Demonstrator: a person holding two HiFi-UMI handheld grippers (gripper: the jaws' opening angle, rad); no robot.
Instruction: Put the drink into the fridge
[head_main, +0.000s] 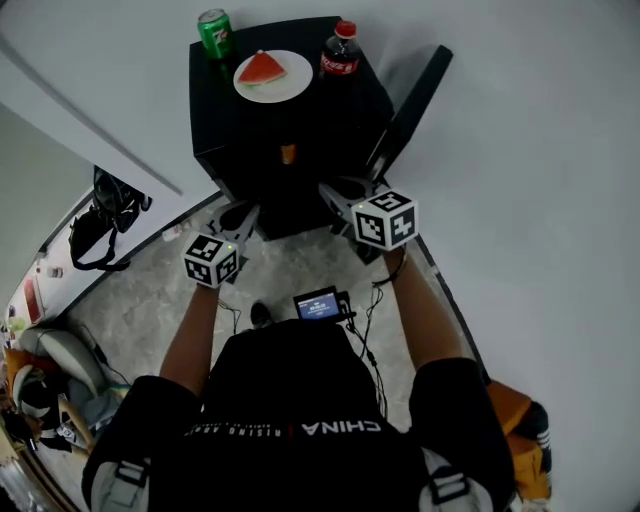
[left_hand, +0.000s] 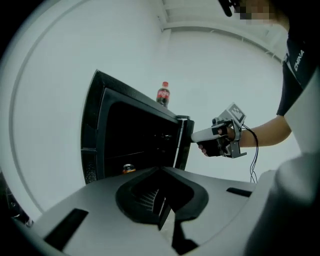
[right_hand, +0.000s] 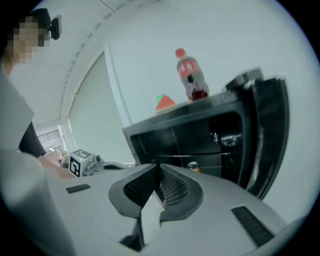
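Grippers, both empty with jaws pressed together, hover before the open fridge (head_main: 310, 115): left gripper (head_main: 240, 213) at its left front, right gripper (head_main: 343, 196) at its right front. Farther, upright on the fridge top, a cola bottle (head_main: 341, 52) stands right rear, seemingly nearer the right gripper; a green can (head_main: 215, 33) left rear.

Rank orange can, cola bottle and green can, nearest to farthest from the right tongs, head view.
1. Orange can, inside the fridge, just ahead of the right tongs.
2. Cola bottle, fridge top, right.
3. Green can, fridge top, far left corner.
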